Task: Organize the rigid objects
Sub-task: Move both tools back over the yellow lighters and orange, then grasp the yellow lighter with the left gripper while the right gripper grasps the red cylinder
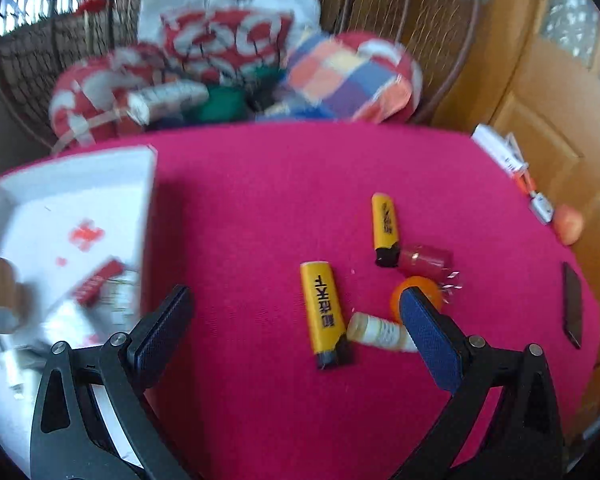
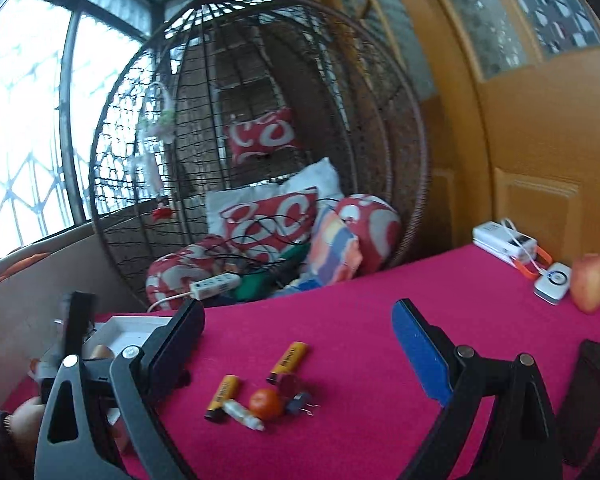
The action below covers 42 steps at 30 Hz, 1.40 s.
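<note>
A magenta cloth (image 1: 284,200) covers the table, with a wicker hanging chair (image 2: 268,80) full of patterned cushions (image 2: 268,220) at the far side, a barred window on the left and a wooden door (image 2: 540,140) on the right. The left gripper (image 1: 296,316) hangs with fingers spread and empty above two yellow lighters (image 1: 323,312), a small pale bottle (image 1: 376,330), an orange ball (image 1: 418,292) and a red cylinder (image 1: 424,260), clustered near the centre. The right gripper (image 2: 298,340) is likewise spread, holding nothing. Only the left view looks down into the white tray (image 1: 72,184) on the left; only the right view shows the apple (image 2: 590,282) clearly, far right.
</note>
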Motion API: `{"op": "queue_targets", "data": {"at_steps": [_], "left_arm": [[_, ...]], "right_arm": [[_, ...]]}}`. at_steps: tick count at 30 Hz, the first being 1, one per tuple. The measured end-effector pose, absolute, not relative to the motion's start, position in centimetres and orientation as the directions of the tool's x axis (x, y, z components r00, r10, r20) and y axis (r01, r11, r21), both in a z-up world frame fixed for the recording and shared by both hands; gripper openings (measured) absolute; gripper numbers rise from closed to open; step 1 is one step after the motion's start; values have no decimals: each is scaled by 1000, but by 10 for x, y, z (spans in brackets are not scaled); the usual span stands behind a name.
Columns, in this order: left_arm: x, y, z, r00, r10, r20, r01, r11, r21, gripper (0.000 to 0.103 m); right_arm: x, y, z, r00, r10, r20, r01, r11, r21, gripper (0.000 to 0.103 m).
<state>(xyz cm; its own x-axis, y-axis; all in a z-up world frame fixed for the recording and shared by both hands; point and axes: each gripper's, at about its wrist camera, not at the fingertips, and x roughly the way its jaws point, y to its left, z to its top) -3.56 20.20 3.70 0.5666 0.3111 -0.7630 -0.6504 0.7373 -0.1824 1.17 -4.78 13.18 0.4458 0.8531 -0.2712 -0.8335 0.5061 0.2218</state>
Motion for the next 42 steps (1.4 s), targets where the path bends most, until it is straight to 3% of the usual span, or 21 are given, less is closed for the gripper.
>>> {"op": "queue_targets", "data": {"at_steps": [9, 11, 13, 14, 16, 18, 19, 27, 32, 33, 35, 36, 37, 42], "left_arm": [[-4, 205, -2, 475, 318, -821, -670, 735, -103, 102], [-5, 200, -6, 445, 370, -816, -662, 749, -21, 98], [-12, 198, -6, 455, 381, -805, -657, 754, -14, 95], [-15, 199, -6, 461, 380, -802, -657, 754, -21, 90], [-21, 195, -3, 478, 376, -793, -641, 767, -23, 63], [-24, 189, -1, 494, 360, -792, -614, 789, -24, 48], [-24, 187, -1, 497, 356, -792, -605, 796, -22, 46], [-22, 186, 0, 511, 352, -785, -594, 804, -26, 47], [-26, 183, -2, 527, 360, -770, -589, 808, -26, 49], [-26, 184, -1, 527, 359, -770, -589, 808, -27, 49], [-26, 184, -1, 527, 360, -770, -589, 808, -26, 49], [-26, 184, -1, 527, 360, -770, -589, 808, -26, 49], [-26, 184, -1, 526, 361, -770, -589, 808, -24, 49], [-26, 183, 0, 528, 362, -768, -588, 808, -24, 46]], "right_arm": [[39, -67, 116, 473, 824, -311, -795, 552, 252, 95], [41, -65, 112, 466, 822, -326, -792, 552, 260, 95], [42, -61, 109, 458, 823, -336, -794, 548, 262, 95], [42, -57, 106, 450, 823, -347, -799, 544, 256, 95], [43, -44, 103, 434, 821, -371, -810, 536, 238, 95], [45, -25, 98, 404, 822, -401, -830, 513, 217, 95], [47, -16, 94, 379, 822, -424, -841, 498, 214, 95], [44, 64, 58, 254, 747, -614, -902, 412, 127, 95], [45, 84, 40, 219, 710, -669, -908, 399, 126, 93], [45, 88, 36, 207, 705, -679, -912, 390, 128, 89], [46, 91, 31, 199, 689, -697, -916, 383, 118, 57], [46, 93, 27, 198, 676, -709, -916, 386, 112, 51], [48, 93, 24, 183, 670, -720, -917, 380, 120, 46], [42, 90, 18, 142, 657, -740, -936, 332, 115, 41]]}}
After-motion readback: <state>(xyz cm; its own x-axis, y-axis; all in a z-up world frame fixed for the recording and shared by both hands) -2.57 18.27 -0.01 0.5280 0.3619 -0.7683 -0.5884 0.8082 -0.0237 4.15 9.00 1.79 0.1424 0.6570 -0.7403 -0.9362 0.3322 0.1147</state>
